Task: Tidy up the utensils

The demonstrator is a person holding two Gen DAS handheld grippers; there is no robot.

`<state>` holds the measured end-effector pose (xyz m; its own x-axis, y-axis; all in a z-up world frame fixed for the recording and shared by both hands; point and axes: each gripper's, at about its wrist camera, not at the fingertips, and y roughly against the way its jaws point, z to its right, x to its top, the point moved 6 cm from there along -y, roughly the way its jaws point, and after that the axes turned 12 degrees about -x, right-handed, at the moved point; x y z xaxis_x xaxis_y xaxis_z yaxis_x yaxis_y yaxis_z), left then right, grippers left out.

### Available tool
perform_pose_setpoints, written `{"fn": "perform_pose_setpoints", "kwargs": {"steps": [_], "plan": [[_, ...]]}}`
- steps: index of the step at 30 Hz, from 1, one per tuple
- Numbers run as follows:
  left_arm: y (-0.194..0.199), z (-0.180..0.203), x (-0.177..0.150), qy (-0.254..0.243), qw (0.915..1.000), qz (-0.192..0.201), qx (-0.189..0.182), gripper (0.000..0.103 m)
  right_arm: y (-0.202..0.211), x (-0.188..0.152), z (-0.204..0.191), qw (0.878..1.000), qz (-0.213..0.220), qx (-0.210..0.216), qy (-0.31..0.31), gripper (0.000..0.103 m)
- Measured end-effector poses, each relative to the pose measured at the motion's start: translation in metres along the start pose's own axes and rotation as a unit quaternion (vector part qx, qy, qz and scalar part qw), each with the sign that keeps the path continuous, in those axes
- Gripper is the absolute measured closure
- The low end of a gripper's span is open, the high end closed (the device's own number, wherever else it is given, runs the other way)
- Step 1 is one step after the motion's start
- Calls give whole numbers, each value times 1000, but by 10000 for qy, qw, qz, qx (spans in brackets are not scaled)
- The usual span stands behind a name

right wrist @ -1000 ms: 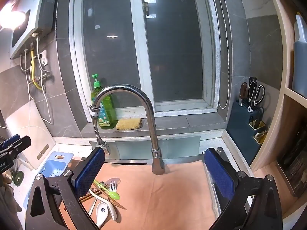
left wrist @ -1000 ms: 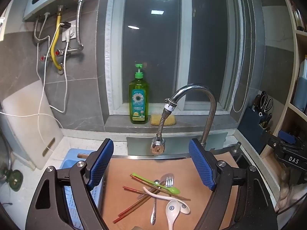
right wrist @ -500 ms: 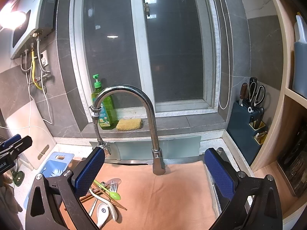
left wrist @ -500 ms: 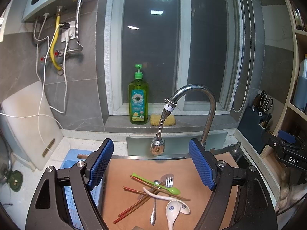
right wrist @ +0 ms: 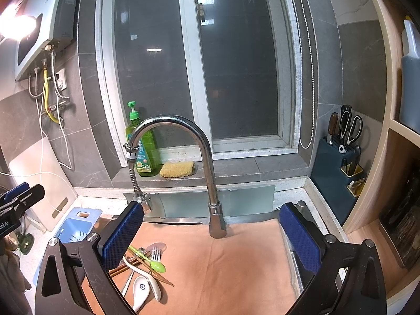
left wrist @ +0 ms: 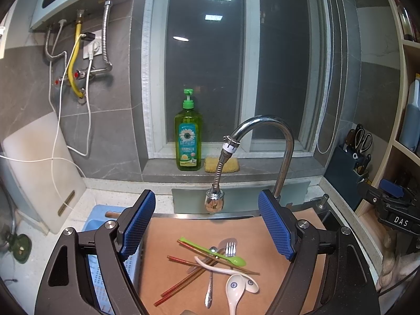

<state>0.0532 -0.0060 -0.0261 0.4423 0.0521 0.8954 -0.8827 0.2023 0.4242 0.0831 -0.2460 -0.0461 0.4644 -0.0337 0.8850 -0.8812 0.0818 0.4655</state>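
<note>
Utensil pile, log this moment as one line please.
left hand-held gripper: open, above utensil pile | right hand-held gripper: open, holding nothing | pile: untouched on orange mat

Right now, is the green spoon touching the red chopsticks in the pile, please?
Touching. The left wrist view shows the green spoon lying directly across the red chopsticks, its handle crossing over one stick with no gap visible.

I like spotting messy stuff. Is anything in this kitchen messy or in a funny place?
Yes: the utensils are jumbled in a crisscross heap on the orange mat. The green spoon, fork, reddish chopsticks and two white soup spoons lie across each other instead of sorted. Nothing looks spilled or broken.
</note>
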Motion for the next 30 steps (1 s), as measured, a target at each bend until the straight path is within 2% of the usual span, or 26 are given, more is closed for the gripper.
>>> {"fn": "perform_pose_setpoints", "kwargs": {"steps": [30], "plan": [[-1, 4, -2, -1, 10000, -41, -12, 22, -3, -7, -1, 10000, -65, 6, 12, 1]]}}
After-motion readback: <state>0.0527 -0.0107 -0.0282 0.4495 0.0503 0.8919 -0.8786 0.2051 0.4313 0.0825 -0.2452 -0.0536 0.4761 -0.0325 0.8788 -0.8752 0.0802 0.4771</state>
